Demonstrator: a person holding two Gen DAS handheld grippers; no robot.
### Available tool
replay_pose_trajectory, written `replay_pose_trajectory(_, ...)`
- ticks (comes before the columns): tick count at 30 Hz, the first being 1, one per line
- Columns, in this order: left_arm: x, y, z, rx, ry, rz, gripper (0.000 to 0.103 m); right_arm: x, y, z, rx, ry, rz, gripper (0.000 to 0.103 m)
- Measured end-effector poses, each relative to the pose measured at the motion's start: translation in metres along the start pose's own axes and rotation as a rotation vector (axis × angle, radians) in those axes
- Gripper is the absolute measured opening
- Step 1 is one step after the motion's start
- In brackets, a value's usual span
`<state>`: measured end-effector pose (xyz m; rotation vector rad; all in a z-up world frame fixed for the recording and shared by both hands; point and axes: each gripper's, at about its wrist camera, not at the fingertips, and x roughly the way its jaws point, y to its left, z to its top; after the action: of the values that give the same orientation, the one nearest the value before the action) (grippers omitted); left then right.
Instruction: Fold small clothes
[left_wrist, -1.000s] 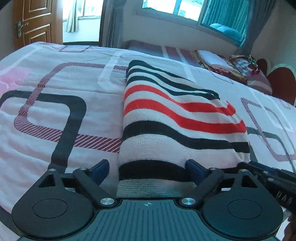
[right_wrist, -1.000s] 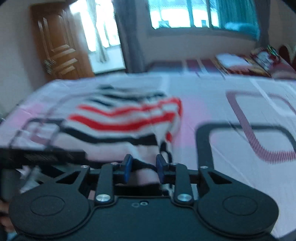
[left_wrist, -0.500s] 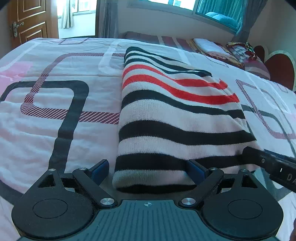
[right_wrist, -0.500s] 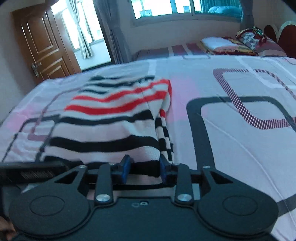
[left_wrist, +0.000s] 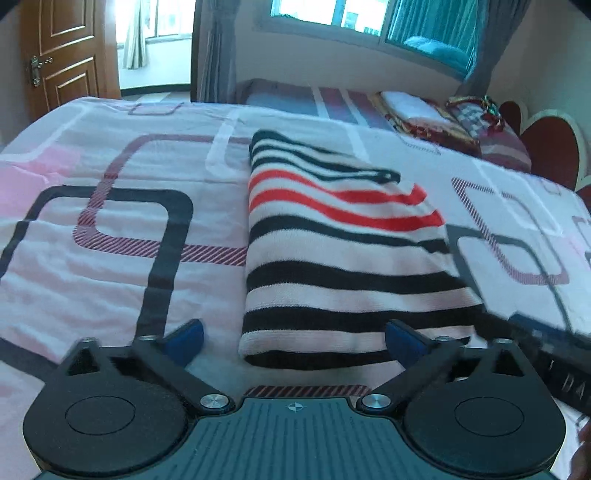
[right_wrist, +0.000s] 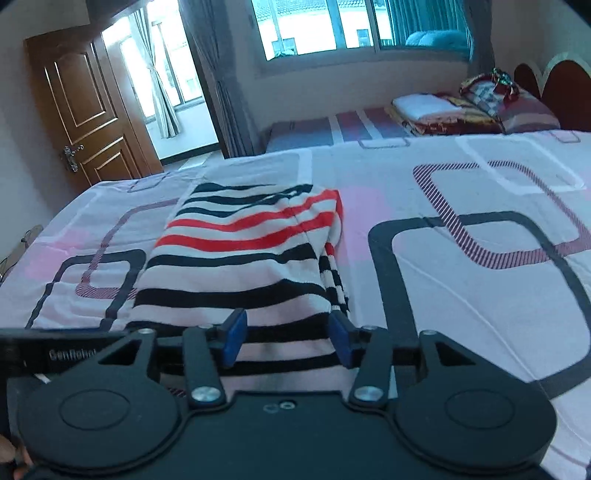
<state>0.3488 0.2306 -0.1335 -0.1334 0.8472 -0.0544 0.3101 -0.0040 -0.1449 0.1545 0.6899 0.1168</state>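
Wide bed (left_wrist: 110, 240) under a pink-and-white cover with dark rounded-square outlines, brown panelled door (right_wrist: 85, 110) at far left, grey curtains (right_wrist: 218, 74) beside a bright window (right_wrist: 314, 26), folded bedding (right_wrist: 443, 110) stacked near a red headboard (right_wrist: 554, 81).

My right gripper (left_wrist: 554, 343) is blurred and cut by the edge in the left view; the sweater's (right_wrist: 240, 266) near hem is hidden behind my fingers (right_wrist: 232, 341).
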Motion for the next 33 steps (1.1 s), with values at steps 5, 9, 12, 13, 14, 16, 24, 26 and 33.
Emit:
replay_pose_trajectory(5, -0.026, -0.005, -0.001, 0.039, -0.003, 0.034, 0.103, -0.026, 0.001, -0.009, 0.004, -0.021, 0.005, 0.057)
replay_pose_trajectory(9, -0.045, -0.006, -0.006, 0.031, 0.017, 0.113, 0.103, -0.044, 0.000, -0.014, 0.013, -0.019, 0.024, 0.062)
replay_pose_trajectory(12, -0.069, -0.014, -0.012, 0.070, -0.015, 0.161, 0.103, -0.058, 0.002, -0.017, 0.001, -0.017, 0.044, 0.062)
replay_pose_trajectory(13, -0.079, -0.017, -0.015, 0.080, -0.029, 0.152, 0.103, -0.063, 0.003, -0.018, -0.005, -0.016, 0.053, 0.063)
replay_pose_trajectory(14, -0.091, -0.019, -0.018, 0.085, -0.045, 0.134, 0.103, -0.069, 0.003, -0.019, -0.011, -0.017, 0.063, 0.064)
replay_pose_trajectory(16, -0.115, -0.025, -0.025, 0.095, -0.076, 0.112, 0.103, -0.083, 0.003, -0.020, -0.028, -0.028, 0.076, 0.068)
replay_pose_trajectory(24, -0.204, -0.056, -0.070, 0.097, -0.182, 0.121, 0.103, -0.155, -0.006, -0.038, -0.094, -0.064, 0.163, 0.078)
replay_pose_trajectory(26, -0.221, -0.062, -0.083, 0.072, -0.158, 0.129, 0.103, -0.176, -0.010, -0.046, -0.111, -0.083, 0.173, 0.078)
replay_pose_trajectory(33, -0.265, -0.080, -0.126, 0.026, -0.173, 0.168, 0.103, -0.244, -0.016, -0.071, -0.143, -0.127, 0.150, 0.097)
